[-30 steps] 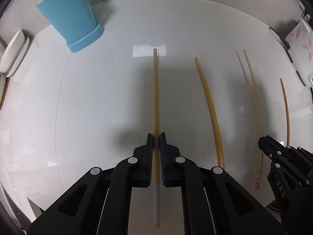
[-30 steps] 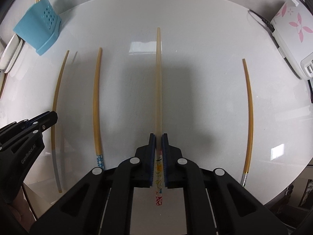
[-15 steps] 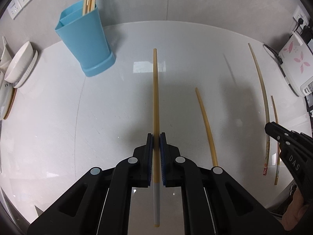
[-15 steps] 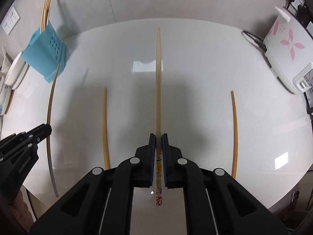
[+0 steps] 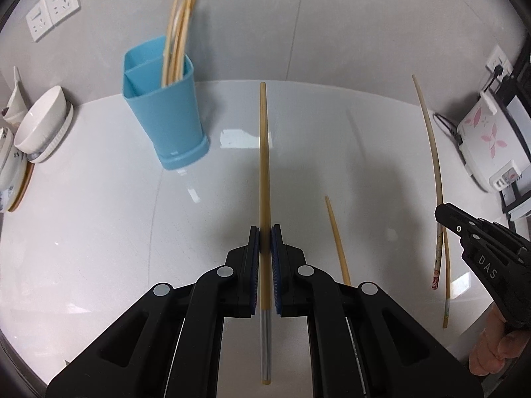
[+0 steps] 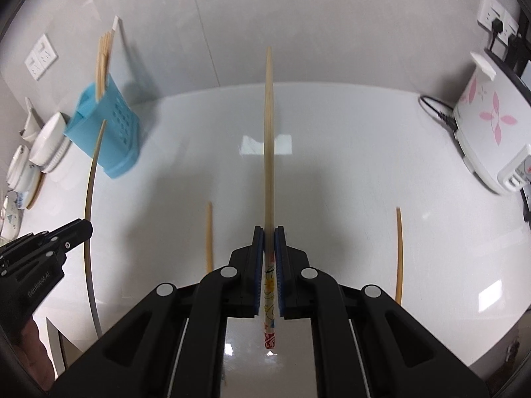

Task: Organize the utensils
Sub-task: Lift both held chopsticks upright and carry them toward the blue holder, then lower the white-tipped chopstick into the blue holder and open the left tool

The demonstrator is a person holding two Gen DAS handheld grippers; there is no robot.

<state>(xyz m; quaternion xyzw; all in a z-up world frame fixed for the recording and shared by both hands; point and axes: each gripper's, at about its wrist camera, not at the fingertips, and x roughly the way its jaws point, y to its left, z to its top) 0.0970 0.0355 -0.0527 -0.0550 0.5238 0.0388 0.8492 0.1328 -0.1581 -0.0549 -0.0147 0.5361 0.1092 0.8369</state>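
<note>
My left gripper (image 5: 264, 232) is shut on a tan chopstick with a grey ribbed end (image 5: 264, 165) and holds it clear of the white table (image 5: 99, 232). My right gripper (image 6: 269, 232) is shut on a pale chopstick with a flowered end (image 6: 269, 132), also off the table. A blue utensil holder (image 5: 166, 116) stands far left with several chopsticks (image 5: 177, 33) upright in it. Loose chopsticks lie on the table: one (image 6: 208, 235) between the two grippers, another (image 6: 400, 252) to the right. In the left wrist view the right gripper (image 5: 446, 214) shows at the right edge.
White bowls and plates (image 5: 39, 122) are stacked at the far left by the wall. A white rice cooker with pink flowers (image 6: 488, 126) and its black cable sit at the far right. Wall sockets (image 5: 53, 6) are behind the holder. The table's rounded front edge is near.
Both grippers have risen, each lifting its chopstick off the table. The views have tipped up, so the holder's top and the wall now show.
</note>
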